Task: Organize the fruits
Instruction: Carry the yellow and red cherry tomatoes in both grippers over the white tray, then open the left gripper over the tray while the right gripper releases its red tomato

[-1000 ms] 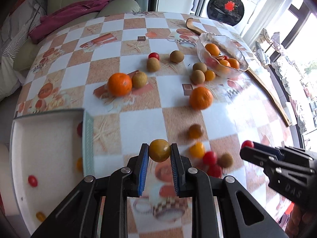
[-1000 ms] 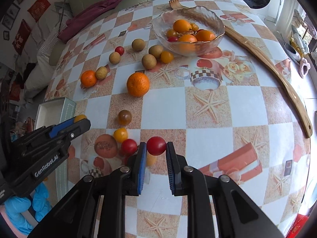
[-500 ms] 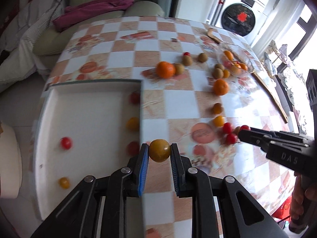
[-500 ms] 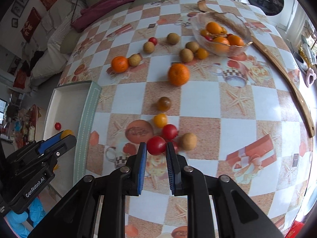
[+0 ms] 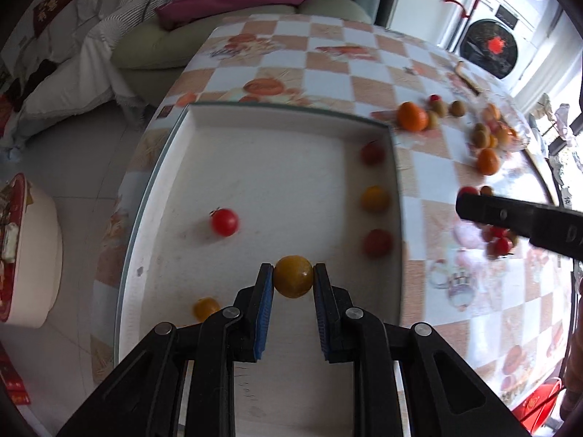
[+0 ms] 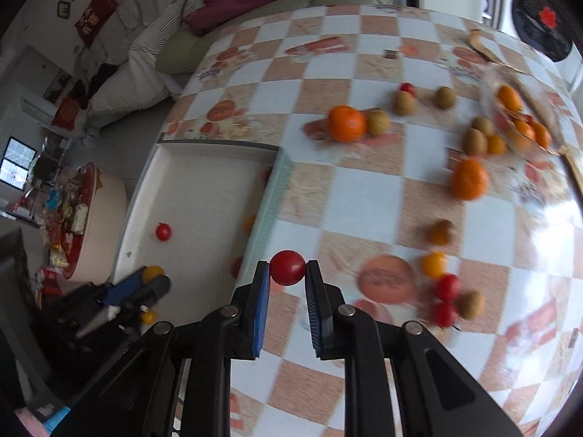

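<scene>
My left gripper [image 5: 293, 279] is shut on a yellow cherry tomato [image 5: 293, 281] and holds it over the white tray [image 5: 277, 167], near its front right part. The tray holds several red and yellow cherry tomatoes, such as a red one [image 5: 225, 221]. My right gripper [image 6: 287, 274] is shut on a red cherry tomato [image 6: 287, 267] above the tray's right wall [image 6: 271, 204]. It shows in the left wrist view [image 5: 473, 204] to the right of the tray. The left gripper shows in the right wrist view [image 6: 153, 280] over the tray.
Oranges [image 6: 346, 123], brown round fruits [image 6: 474, 141] and more cherry tomatoes [image 6: 447, 287] lie scattered on the checkered table [image 6: 364, 189]. A glass bowl [image 6: 517, 123] with oranges stands far right. A sofa [image 5: 218, 25] stands beyond the table's far edge.
Both grippers moved left with their tomatoes. The left one went from the tray's right wall to above the tray's inside. The right one went from the loose tomatoes to the tray's right wall.
</scene>
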